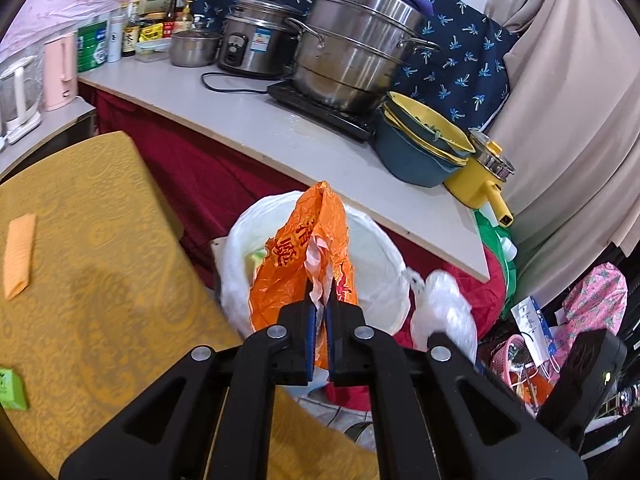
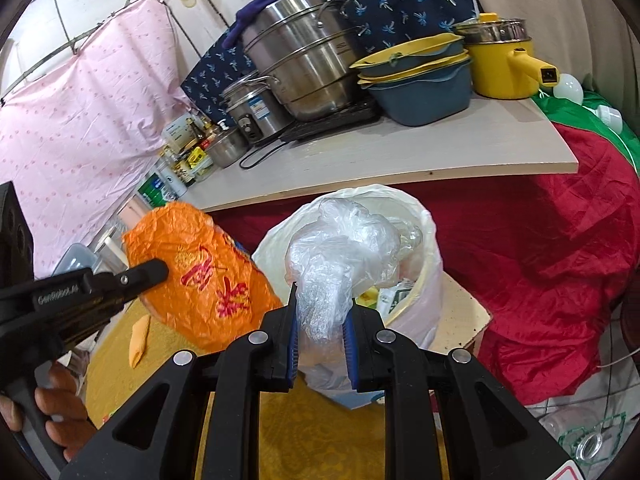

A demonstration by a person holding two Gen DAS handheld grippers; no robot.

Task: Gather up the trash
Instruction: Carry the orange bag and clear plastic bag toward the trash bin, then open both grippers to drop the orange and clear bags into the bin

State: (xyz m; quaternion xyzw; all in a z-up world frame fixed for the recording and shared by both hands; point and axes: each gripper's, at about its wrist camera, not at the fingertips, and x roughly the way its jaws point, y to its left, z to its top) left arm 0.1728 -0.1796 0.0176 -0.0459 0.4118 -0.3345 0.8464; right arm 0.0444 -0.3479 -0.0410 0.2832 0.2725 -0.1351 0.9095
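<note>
My left gripper (image 1: 320,300) is shut on a crumpled orange plastic bag (image 1: 296,256) with red print, held up in front of the bin's left rim. The bin (image 1: 380,264) is round, lined with a white bag, and has scraps inside. In the right wrist view my right gripper (image 2: 322,300) is shut on a wad of clear plastic bag (image 2: 344,256), which hangs in front of the bin (image 2: 424,220) opening. The orange bag (image 2: 208,276) and left gripper (image 2: 158,270) show at the left, with a hand (image 2: 60,408) on the handle. The clear bag (image 1: 444,304) appears right of the bin.
A table with a yellow cloth (image 1: 100,280) carries a folded orange cloth (image 1: 18,256) and a green packet (image 1: 12,390). Behind the bin runs a counter (image 1: 248,120) with steel pots (image 1: 352,52), stacked basins and a yellow pot. A red cloth (image 2: 560,280) lies to the right.
</note>
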